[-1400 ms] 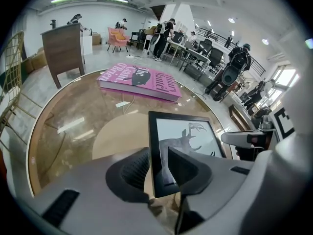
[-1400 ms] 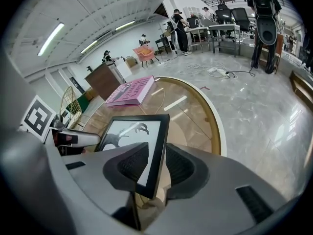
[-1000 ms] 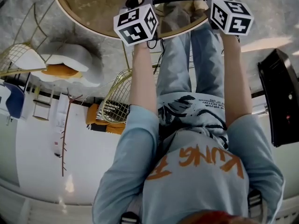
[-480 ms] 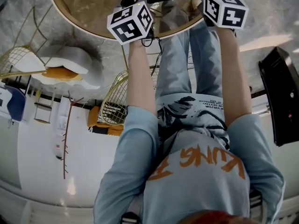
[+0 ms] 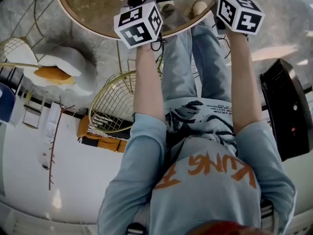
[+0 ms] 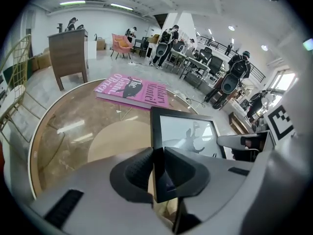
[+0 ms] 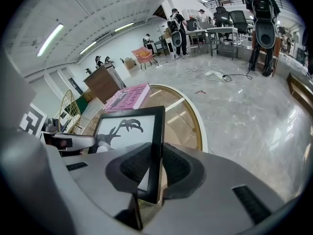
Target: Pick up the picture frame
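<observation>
Over the round desk [image 6: 58,141], the picture frame [image 6: 188,131] is spanned between both hands. Its left edge is pinched by the left gripper [image 6: 157,169] and its right edge by the right gripper [image 7: 155,166], whose jaws have just been closing onto it.

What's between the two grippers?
The picture frame. The left gripper and right gripper, jaws just closed further, each clamp one side edge, as both gripper views show.
</observation>
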The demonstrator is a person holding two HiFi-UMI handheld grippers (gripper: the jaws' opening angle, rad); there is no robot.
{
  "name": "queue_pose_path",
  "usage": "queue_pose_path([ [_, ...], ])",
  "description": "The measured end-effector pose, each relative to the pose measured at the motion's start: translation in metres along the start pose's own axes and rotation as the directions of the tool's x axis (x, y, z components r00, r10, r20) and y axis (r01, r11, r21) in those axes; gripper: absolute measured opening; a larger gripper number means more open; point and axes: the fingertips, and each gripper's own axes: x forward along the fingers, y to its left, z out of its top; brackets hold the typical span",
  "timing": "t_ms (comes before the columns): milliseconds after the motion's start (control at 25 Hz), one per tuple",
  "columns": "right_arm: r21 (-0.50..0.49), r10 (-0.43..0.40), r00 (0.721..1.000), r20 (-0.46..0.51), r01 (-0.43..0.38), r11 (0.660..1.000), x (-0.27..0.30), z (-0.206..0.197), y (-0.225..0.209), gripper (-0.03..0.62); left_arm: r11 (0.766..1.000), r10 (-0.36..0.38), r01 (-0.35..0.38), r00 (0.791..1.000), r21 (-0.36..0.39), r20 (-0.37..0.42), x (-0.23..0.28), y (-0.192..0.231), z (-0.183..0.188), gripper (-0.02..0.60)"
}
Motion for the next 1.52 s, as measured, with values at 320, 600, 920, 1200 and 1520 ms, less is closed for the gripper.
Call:
queue_pose_path([
  [320,-0.055,0.064,0.996,0.06,-0.061,0.997,-0.05,0.018,0.003,0.069,0.999,0.034,-0.031,0.993,-0.023,0.114,-0.051,-0.034,0.017,0.084],
  [600,-0.091,0.089,0.988,0.125,-0.078,0.993,-0.118,0.041,0.003,0.069,0.999,0.014,-0.005,0.979,-0.046,0.203,-0.107,-0.078,0.026,0.081],
  [920,-0.156,0.108,0.976,0.188,-0.079,0.985,-0.197,0.072,0.019,0.069,0.999,0.041,-0.035,0.958,-0.027,0.284,-0.177,-0.115,0.054,0.08],
  [1200,-0.228,0.144,0.942,0.303,-0.075,0.971,-0.263,0.115,0.044,0.067,0.997,0.064,-0.071,0.915,0.002,0.399,-0.246,-0.141,0.089,0.08],
  [1520,-0.324,0.222,0.876,0.428,-0.081,0.942,-0.325,0.175,0.084,0.068,0.997,0.038,-0.067,0.841,0.035,0.54,-0.318,-0.153,0.142,0.08],
])
